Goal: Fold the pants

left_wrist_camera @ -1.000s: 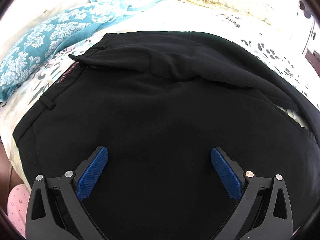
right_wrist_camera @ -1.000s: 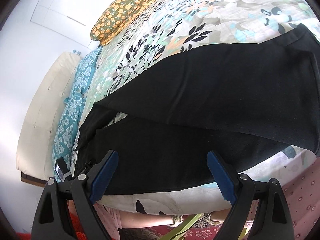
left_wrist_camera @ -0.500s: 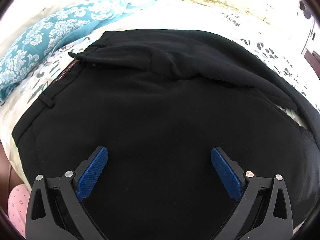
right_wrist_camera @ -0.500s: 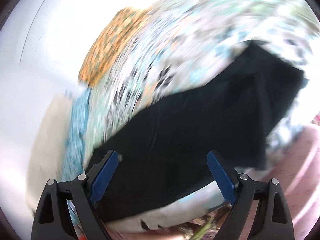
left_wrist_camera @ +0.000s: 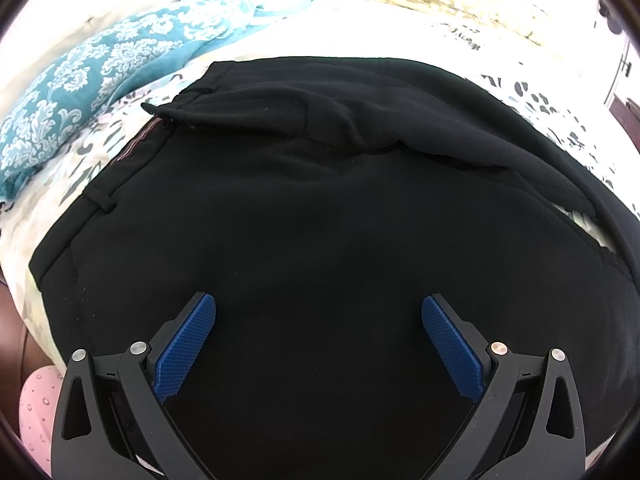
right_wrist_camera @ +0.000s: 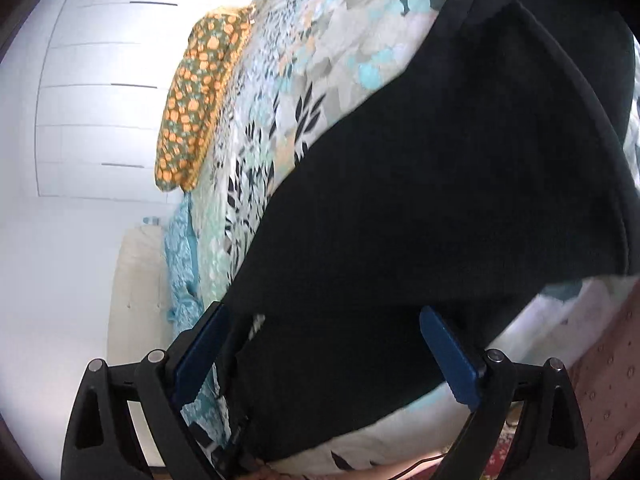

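Black pants (left_wrist_camera: pixel 320 208) lay spread on the floral bed (right_wrist_camera: pixel 280 92), waistband end directly beneath the left hand-held gripper (left_wrist_camera: pixel 319 320), whose jaws stood wide apart, holding nothing. The right hand-held gripper (right_wrist_camera: pixel 322 332), likewise spread and empty, hovered over the legs. No legible writing appeared. The hems ran out of frame.

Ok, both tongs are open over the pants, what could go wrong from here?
The waist flap is already bunched over, so folding now may trap that wrinkle. The legs lie apart with bedspread between them, so they may stack crooked. The lower leg sits near the bed edge and could slide off when pulled. Neither the left tongs nor the right tongs grip cloth yet.
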Tool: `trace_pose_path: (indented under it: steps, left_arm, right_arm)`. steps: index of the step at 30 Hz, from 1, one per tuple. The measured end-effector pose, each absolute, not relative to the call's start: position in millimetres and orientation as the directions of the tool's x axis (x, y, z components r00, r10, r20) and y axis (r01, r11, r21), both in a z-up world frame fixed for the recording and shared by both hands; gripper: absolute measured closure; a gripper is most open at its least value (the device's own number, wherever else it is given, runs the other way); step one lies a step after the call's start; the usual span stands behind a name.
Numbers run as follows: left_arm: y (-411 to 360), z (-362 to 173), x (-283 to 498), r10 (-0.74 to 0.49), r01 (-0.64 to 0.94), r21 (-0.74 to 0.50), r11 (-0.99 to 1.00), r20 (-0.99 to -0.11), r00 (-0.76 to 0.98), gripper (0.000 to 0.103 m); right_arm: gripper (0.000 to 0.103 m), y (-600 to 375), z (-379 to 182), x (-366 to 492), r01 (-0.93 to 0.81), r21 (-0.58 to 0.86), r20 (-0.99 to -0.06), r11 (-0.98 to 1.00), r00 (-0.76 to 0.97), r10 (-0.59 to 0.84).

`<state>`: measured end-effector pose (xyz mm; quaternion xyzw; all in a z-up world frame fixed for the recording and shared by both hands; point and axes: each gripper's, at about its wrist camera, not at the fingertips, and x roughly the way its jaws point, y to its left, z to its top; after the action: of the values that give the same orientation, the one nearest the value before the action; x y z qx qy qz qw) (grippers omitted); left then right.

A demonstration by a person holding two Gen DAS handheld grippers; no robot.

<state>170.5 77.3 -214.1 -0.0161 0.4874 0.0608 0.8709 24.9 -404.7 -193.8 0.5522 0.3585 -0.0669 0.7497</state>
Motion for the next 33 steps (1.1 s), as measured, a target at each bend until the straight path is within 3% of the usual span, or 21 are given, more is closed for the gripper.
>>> trace_pose_path:
  steps: [7, 10, 12, 13, 15, 24, 33]
  left_arm:
    - [76.6, -215.4, 170.6, 0.106, -0.132, 0.043, 0.99, -0.846, 0.523, 0.0]
    - [77.2, -215.8, 170.4, 0.101, -0.126, 0.04, 0.991, -0.845, 0.526, 0.0]
    - [76.3, -216.0, 170.2, 0.102, -0.127, 0.041, 0.991, -0.844, 0.526, 0.0]
    - [76.0, -216.1, 170.5, 0.103, -0.127, 0.042, 0.991, -0.844, 0.526, 0.0]
    - [75.3, -216.1, 170.5, 0.103, -0.127, 0.042, 0.991, -0.844, 0.526, 0.0]
    - [73.8, -208.0, 178.6, 0.068, -0.117, 0.016, 0.993, -0.885, 0.461, 0.001]
    - [102.0, -153.8, 277.8, -0.286, -0.19, -0.404, 0.895, -0.846, 0.449, 0.001]
  right_arm:
    - [0.012, -419.5, -178.9, 13.8, 0.546, 0.692, -0.669, 0.473, 0.731, 0.134]
    - [0.03, -429.9, -181.0, 11.7, 0.567, 0.678, -0.68, 0.468, 0.726, 0.106]
    - [0.056, -436.8, -184.0, 9.8, 0.592, 0.661, -0.698, 0.461, 0.711, 0.088]
    - [0.064, -440.2, -184.9, 6.5, 0.602, 0.655, -0.704, 0.457, 0.706, 0.078]
    - [0.094, -446.8, -186.6, 2.6, 0.613, 0.648, -0.713, 0.452, 0.697, 0.077]
    - [0.097, -441.4, -132.4, 14.2, 0.481, 0.595, -0.664, 0.644, 0.746, 0.057]
    - [0.097, -417.2, -66.7, 24.2, 0.327, 0.557, -0.57, 0.764, 0.819, 0.065]
